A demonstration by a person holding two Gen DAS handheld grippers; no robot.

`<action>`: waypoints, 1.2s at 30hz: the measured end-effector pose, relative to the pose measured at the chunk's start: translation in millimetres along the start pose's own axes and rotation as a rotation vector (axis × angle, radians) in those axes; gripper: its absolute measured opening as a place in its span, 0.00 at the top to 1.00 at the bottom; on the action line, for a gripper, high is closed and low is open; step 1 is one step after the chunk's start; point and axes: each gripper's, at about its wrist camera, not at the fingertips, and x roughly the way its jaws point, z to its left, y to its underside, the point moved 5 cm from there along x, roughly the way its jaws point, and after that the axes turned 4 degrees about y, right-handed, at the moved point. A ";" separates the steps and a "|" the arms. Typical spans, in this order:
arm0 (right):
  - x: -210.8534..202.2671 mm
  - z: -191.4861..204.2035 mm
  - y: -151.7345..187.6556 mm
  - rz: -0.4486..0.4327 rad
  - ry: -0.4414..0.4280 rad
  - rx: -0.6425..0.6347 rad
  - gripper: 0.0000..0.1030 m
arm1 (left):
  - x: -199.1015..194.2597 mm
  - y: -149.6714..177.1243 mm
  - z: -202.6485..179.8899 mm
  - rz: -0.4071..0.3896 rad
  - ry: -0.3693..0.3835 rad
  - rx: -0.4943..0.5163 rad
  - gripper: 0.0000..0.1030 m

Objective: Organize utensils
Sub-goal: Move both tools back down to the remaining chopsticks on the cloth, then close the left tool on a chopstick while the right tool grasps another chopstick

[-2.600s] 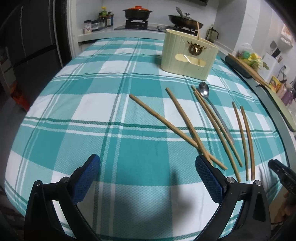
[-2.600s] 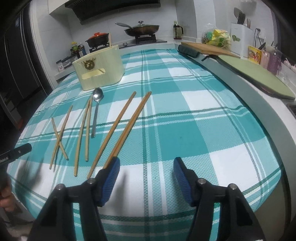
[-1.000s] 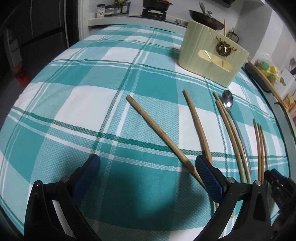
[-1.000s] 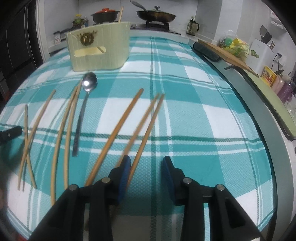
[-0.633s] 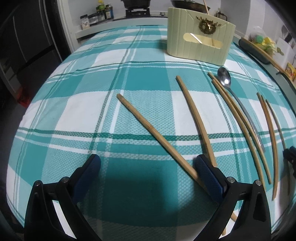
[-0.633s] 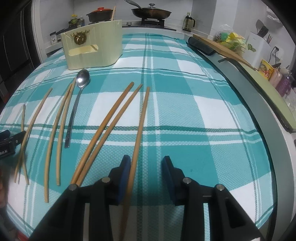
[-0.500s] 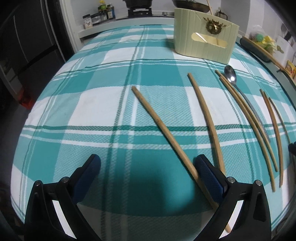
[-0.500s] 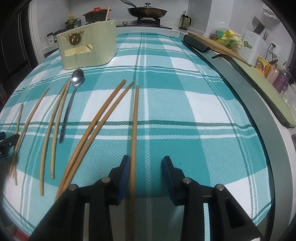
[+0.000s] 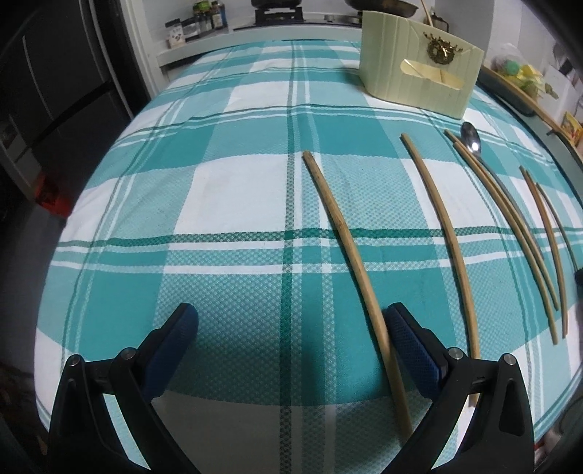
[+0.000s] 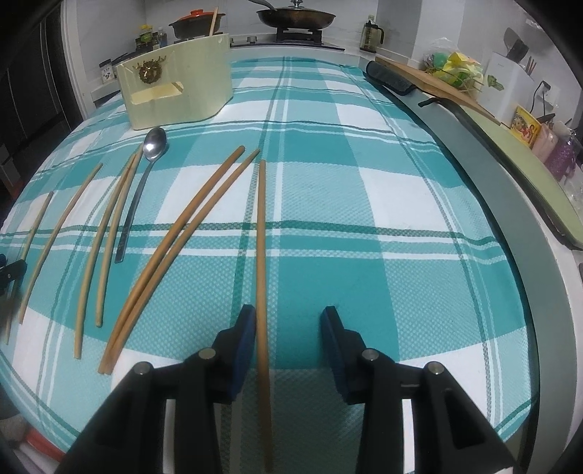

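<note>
The left hand-held gripper (image 9: 289, 339) hangs over the near edge of the desk (image 9: 233, 204), which is covered with a teal and white plaid cloth. Its jaws stand wide open with nothing between the pads. A long wooden chopstick (image 9: 349, 255) runs from about 12 o'clock down past the inner side of the right blue pad (image 9: 410, 346); whether it touches that pad is hard to tell in this fisheye view. A second chopstick (image 9: 444, 233) lies at 2 o'clock from the gripper, and beyond it a closely laid pair (image 9: 510, 222) rests beside a metal spoon (image 9: 471, 136).

The right hand-held gripper (image 10: 288, 335) is partly open. A single chopstick (image 10: 261, 233) passes between its jaws, lying just against the left pad (image 10: 245, 339) and well clear of the other one, so it is not clamped. At 10 o'clock from this gripper a pair of darker chopsticks (image 10: 182, 233) lie side by side, touching along most of their length. Further toward 9 o'clock come two paler chopsticks (image 10: 109, 233), then the spoon (image 10: 155, 140) with its bowl pointing away.

A cream utensil holder (image 10: 178, 87) stands upright at 11 o'clock at the far end of the desk, with one stick already poking out of its top. A frying pan (image 10: 295, 16) sits on the stove behind it.
</note>
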 end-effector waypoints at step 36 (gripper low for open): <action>22.8 7.9 -36.8 0.065 -0.138 -0.194 0.54 | 13.4 -22.5 -7.6 0.024 0.071 0.053 0.02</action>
